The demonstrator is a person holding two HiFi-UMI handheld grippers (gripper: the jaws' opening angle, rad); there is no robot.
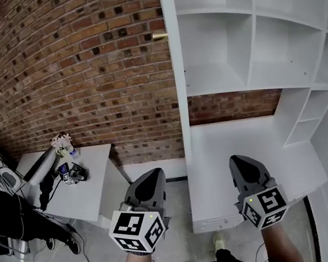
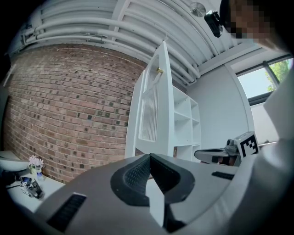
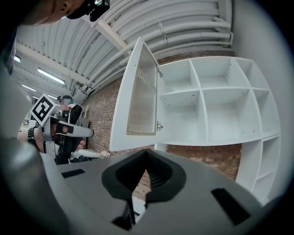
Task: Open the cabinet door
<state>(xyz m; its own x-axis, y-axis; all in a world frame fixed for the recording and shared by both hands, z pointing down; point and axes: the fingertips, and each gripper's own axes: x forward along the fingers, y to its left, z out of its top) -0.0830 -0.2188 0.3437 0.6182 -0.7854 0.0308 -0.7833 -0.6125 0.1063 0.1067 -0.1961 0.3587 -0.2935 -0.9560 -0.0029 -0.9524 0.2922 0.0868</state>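
Observation:
The white cabinet door (image 1: 176, 62) stands swung out, seen edge-on in the head view, with its brass knob (image 1: 159, 35) facing the brick wall. In the right gripper view the door (image 3: 138, 96) shows a ribbed glass panel and hangs open beside the empty white shelves (image 3: 206, 105). My left gripper (image 1: 153, 175) and right gripper (image 1: 240, 161) are held low in front of the cabinet, well short of the door, pointing level. Both are shut with nothing between the jaws. In the left gripper view the door (image 2: 156, 101) and its knob (image 2: 160, 71) rise ahead of the left gripper (image 2: 149, 156).
A white counter (image 1: 244, 157) runs under the shelves, just ahead of the right gripper. A small white table (image 1: 88, 197) at the left carries flowers (image 1: 62, 142) and small items. Dark equipment and cables (image 1: 15, 216) fill the far left floor. A brick wall (image 1: 77, 67) lies behind.

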